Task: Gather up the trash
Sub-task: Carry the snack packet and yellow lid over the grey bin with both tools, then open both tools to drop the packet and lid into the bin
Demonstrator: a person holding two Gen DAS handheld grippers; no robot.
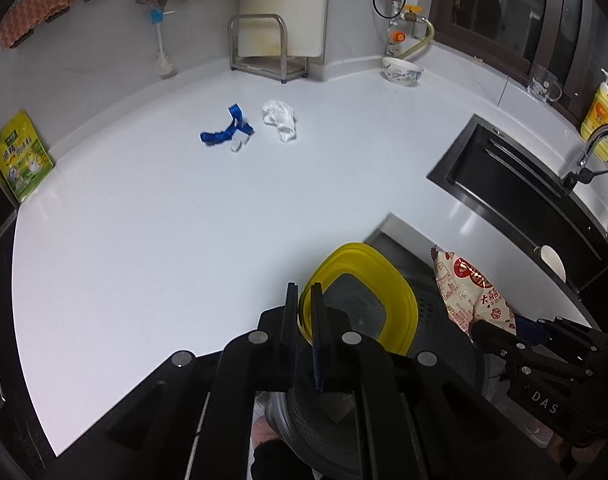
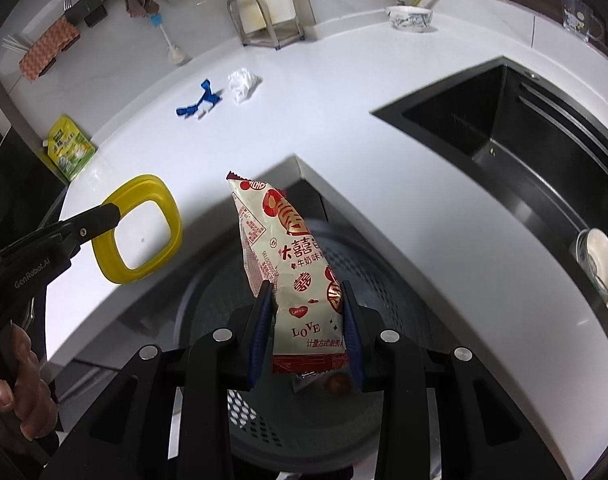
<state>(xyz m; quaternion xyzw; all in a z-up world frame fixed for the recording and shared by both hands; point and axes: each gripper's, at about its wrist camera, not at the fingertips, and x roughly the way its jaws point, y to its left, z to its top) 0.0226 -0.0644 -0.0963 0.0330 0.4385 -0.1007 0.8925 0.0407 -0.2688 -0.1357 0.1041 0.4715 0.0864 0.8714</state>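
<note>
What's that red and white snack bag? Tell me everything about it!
The snack bag is a crinkly, shiny plastic wrapper, cream with red Chinese characters, hearts and the word LOVE. It has a zigzag top edge and looks flat. The right gripper pinches its lower part, holding it upright over the grey perforated bin.

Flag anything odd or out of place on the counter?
Two stray bits lie mid-counter, far from the bin: a twisted blue strip and a crumpled white wad. The sink has a small speck. Nothing looks spilled or broken.
</note>
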